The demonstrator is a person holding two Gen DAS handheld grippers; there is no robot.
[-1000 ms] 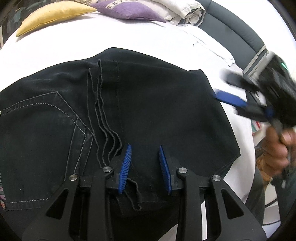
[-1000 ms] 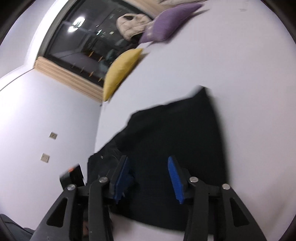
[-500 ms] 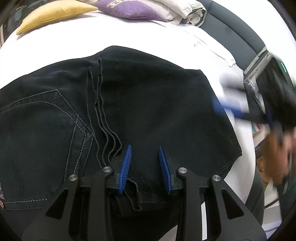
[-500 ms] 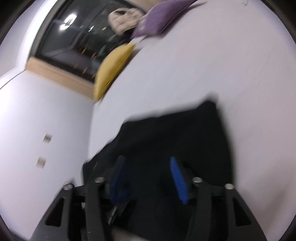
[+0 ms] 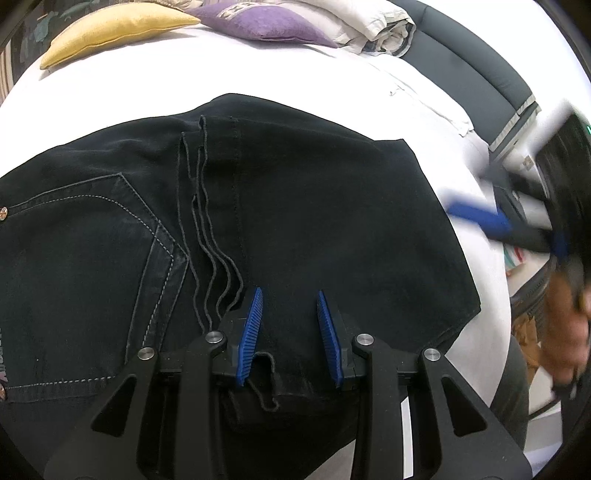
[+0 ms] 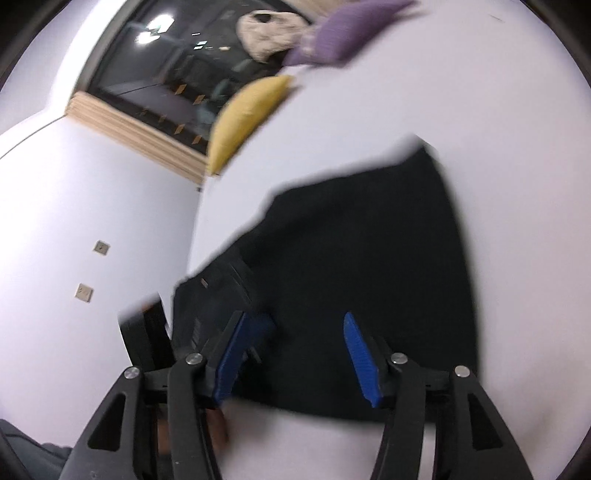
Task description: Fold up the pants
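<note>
Black pants (image 5: 295, 206) lie folded flat on a white bed (image 5: 258, 74), back pocket at the left, stacked hem edges in the middle. My left gripper (image 5: 290, 328) is open and empty, its blue pads just above the near edge of the pants. My right gripper (image 6: 295, 350) is open and empty, held above the pants' right end (image 6: 369, 258). It also shows blurred at the right in the left wrist view (image 5: 491, 218), off the pants' right edge.
A yellow pillow (image 5: 110, 26), a purple pillow (image 5: 258, 22) and a rolled white blanket (image 5: 376, 22) lie at the far side of the bed. A dark headboard (image 5: 480, 81) runs along the right. A white wall (image 6: 92, 221) and a dark window (image 6: 166, 74) stand at the left.
My right gripper has swung about beside the pants' right end, staying open. My left gripper has stayed open over the near edge. The pants have not moved.
</note>
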